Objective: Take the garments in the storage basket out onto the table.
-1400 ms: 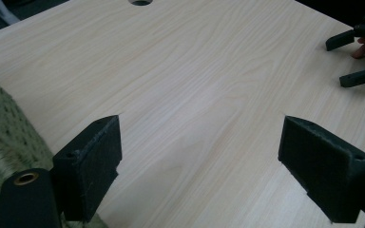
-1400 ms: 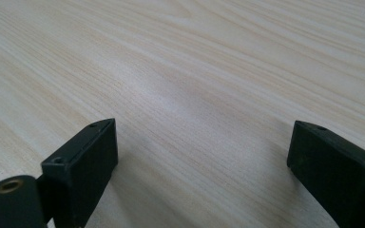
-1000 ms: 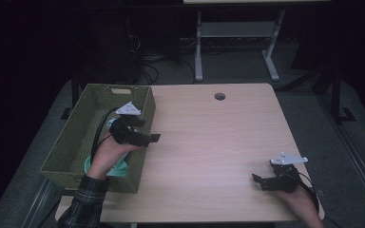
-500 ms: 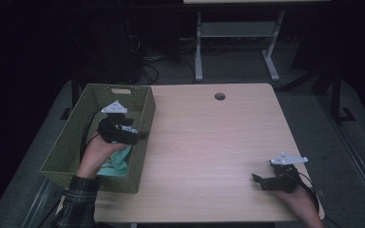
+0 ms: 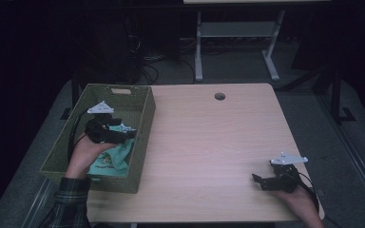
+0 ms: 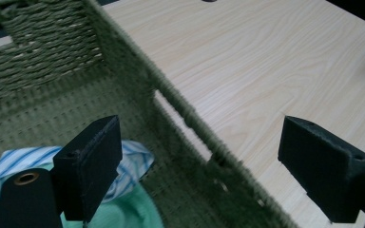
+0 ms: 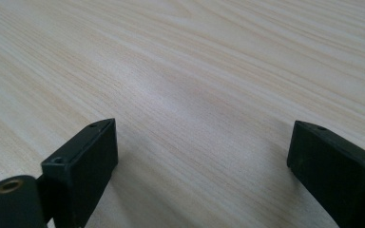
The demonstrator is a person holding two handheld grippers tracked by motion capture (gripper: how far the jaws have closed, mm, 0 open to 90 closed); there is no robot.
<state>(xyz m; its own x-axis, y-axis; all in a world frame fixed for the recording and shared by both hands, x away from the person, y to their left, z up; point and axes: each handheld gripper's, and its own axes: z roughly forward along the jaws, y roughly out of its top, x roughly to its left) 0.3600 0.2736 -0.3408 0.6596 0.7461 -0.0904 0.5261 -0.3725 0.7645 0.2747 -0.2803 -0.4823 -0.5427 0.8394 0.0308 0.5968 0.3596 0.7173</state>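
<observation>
Two grippers, both with jaws spread wide and empty. The left gripper (image 5: pixel 123 134) hangs over the green woven basket (image 5: pixel 142 142) at the frame's left, forearm angling up from the lower left corner, above the mint-green cloth (image 5: pixel 111 159). The right gripper (image 5: pixel 262 181) rests low on the table (image 5: pixel 209 142), lower right.

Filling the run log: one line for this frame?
left gripper: open, over basket | cloth: in basket | right gripper: open, on table
</observation>
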